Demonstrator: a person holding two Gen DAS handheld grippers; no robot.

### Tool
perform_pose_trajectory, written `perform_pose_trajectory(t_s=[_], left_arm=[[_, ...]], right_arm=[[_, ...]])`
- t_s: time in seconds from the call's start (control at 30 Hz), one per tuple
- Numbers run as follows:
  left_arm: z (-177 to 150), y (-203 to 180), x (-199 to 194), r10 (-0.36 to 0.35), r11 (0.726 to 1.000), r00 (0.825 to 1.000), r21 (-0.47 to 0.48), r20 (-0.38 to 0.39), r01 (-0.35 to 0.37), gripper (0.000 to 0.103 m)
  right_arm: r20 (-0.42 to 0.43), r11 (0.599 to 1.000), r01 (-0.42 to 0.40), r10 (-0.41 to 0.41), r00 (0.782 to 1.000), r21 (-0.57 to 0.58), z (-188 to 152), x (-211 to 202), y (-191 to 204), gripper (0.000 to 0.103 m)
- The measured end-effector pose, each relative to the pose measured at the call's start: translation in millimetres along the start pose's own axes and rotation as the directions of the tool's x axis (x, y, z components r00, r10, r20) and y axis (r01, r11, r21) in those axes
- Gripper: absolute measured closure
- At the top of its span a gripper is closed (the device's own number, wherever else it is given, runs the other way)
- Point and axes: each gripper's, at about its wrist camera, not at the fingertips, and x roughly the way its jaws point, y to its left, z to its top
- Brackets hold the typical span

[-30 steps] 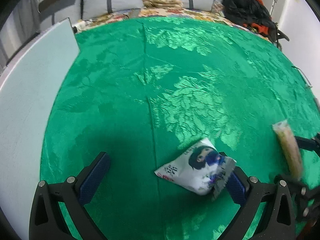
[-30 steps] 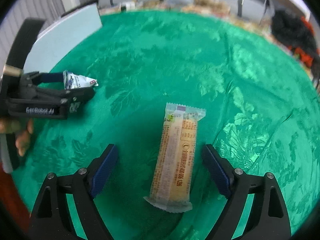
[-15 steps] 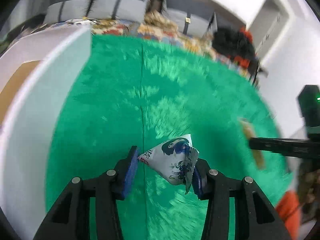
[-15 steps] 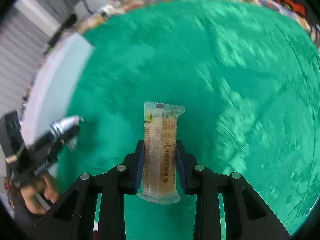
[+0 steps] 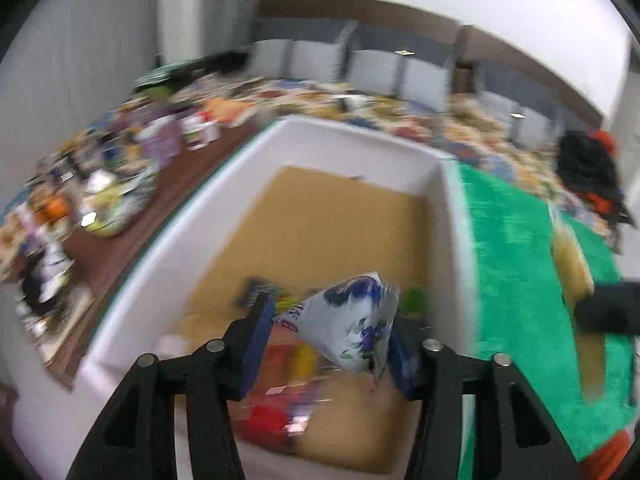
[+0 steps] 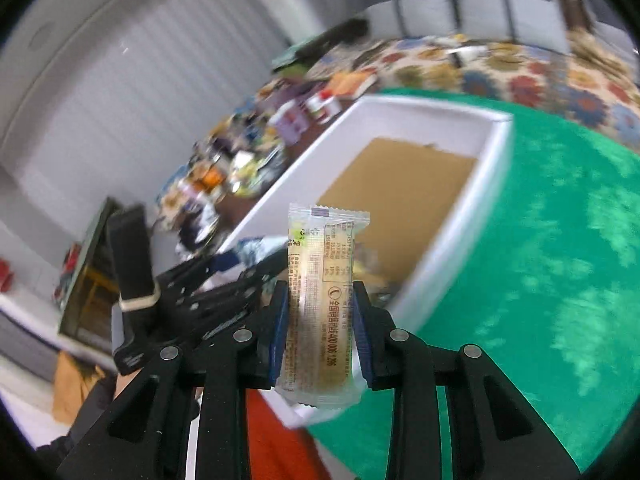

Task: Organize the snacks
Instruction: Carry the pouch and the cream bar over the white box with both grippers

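Snack pouch [image 5: 348,328] pinched between left jaws; snack bar [image 6: 322,304] between right.

- It looks like a meeting room or office.
- Grey chairs [image 5: 380,68] stand in a row by the wall.
- A long desk [image 6: 560,200] wears green and flowery cloths.
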Motion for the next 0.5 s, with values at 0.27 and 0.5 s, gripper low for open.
perform_pose_trajectory(t_s=[0.27, 0.5], left_arm=[[-30.3, 15.2, -13.0, 0.116, 0.992, 0.992, 0.038, 0.051, -0.118, 0.009], [-28.7, 11.0, -57.6, 0.095, 0.993, 0.987, -0.076, 0.126, -0.086, 0.000]], right_arm=[[-0.123, 0.998, 0.052, -0.047, 0.991, 0.036, -25.3, 56.3, 4.5, 0.035], [-0.042, 0.983, 0.178, -0.180, 0.983, -0.051, -12.4, 26.6, 7.9, 0.032]])
